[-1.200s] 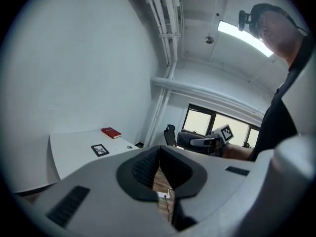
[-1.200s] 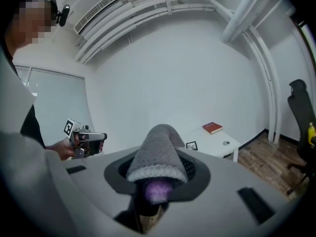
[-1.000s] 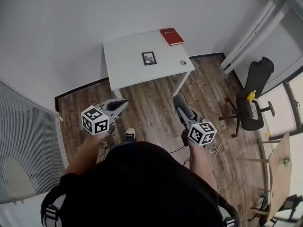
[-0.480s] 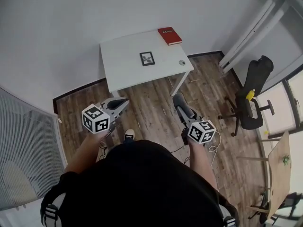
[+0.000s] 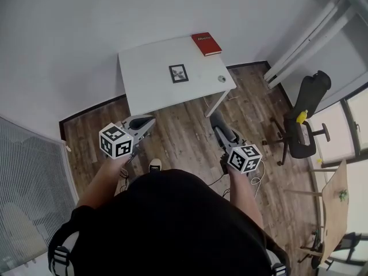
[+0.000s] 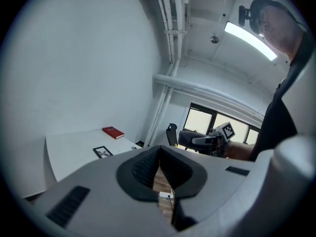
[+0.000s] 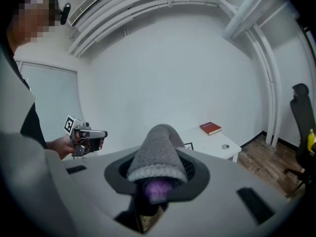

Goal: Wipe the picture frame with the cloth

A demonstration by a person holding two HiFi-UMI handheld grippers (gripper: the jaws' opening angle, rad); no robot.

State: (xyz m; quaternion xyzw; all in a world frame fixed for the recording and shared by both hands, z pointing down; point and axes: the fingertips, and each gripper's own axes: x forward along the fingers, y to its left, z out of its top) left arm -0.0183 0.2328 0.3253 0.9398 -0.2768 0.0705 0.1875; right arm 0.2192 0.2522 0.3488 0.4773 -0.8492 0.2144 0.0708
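A small black picture frame [image 5: 179,73] lies flat on the white table [image 5: 144,79] ahead, well beyond both grippers; in the left gripper view the frame [image 6: 102,152] shows near the table's middle. My right gripper [image 5: 216,121] is shut on a folded grey cloth [image 7: 158,154], which sticks out past the jaws and hides most of the frame in the right gripper view. My left gripper [image 5: 149,122] is shut with nothing between its fingers [image 6: 148,168]. Both are held over the wooden floor, pointing toward the table.
A red book [image 5: 207,43] lies at the table's far right corner and a small round disc [image 5: 222,79] near its right edge. A black office chair [image 5: 305,119] stands to the right, white pipes [image 5: 299,45] run up the wall, and a white mesh screen [image 5: 29,177] stands at left.
The person and both grippers have come a little nearer to the table, which has shifted slightly left in the head view. Both grips are unchanged.
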